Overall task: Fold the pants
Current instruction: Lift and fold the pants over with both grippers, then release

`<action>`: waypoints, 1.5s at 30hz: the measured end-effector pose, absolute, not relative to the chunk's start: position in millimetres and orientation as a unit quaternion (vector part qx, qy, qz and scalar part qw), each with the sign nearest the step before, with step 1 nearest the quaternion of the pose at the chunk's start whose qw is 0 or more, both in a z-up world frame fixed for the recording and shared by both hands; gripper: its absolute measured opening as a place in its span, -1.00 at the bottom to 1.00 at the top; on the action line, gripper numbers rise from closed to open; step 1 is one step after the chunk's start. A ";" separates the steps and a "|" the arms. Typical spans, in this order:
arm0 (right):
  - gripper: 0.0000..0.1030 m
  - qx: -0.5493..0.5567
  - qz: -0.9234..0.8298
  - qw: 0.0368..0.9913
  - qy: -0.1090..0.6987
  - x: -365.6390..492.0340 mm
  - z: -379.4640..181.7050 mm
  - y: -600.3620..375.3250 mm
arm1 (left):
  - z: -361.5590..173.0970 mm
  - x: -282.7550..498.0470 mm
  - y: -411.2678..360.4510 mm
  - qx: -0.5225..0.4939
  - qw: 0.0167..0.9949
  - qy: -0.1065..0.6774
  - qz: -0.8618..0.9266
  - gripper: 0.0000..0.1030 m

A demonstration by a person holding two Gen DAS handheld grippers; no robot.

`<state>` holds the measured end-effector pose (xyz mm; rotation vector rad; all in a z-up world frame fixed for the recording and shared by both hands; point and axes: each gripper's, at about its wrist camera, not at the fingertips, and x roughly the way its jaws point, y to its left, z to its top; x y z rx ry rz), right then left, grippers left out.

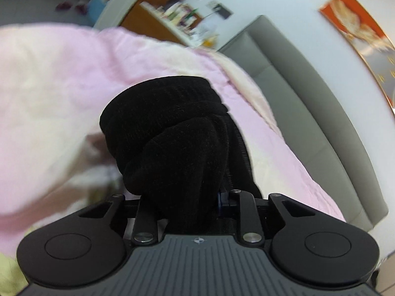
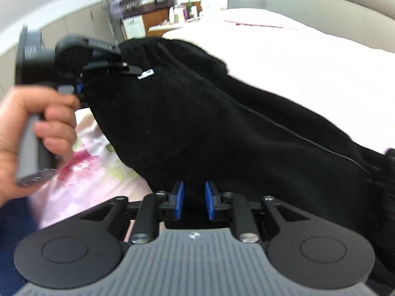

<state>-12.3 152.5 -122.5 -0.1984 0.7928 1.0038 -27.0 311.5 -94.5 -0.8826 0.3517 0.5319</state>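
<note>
1. Lifting a bunched end of the black pants (image 1: 172,133), the left claw (image 1: 187,197) is clenched on the cloth; the fabric swallows its fingertips in the left wrist view, so only a sliver of blue pad shows.
2. In the right wrist view, the same left claw (image 2: 98,61) pinches the garment near a small white tag (image 2: 146,74), with the person's left hand (image 2: 37,133) wrapped round the grey handle.
3. The pants (image 2: 234,133) lie mostly on the bed (image 2: 308,56), over a pink and cream quilt, with the pinched end raised off it and the rest trailing away to the right.
4. The right claw (image 2: 193,202) is released: its blue pads (image 2: 179,201) stand apart, with black cloth just beyond them and nothing gripped.
5. The fabric looks like a thick, soft fleece or knit: limp, light enough for a single pinch, and not fragile.
6. It likely sags and bunches rather than holding a crease, so a mid-panel grip would only gather a wad.
7. Better holds, in my judgement, are the stitched seam (image 2: 222,88) and hemmed edges, where the layers are firmer and slip less.
8. The fuzzy surface should grip the pads well, though the thick bunch may need a firm squeeze.
</note>
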 end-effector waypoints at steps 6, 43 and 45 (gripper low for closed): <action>-0.52 -0.007 0.403 0.843 0.358 7.0 -77.2 45.0 | -48.3 -4.9 243.0 -0.193 0.942 0.164 0.219 -0.51; 0.36 0.103 0.349 0.838 0.407 84.4 -94.8 60.7 | -99.1 83.5 182.9 -0.130 0.889 0.439 -0.028 0.76; 0.36 0.117 0.346 0.828 0.426 92.4 -104.8 71.2 | -103.5 77.7 186.8 -0.149 0.883 0.444 -0.034 0.77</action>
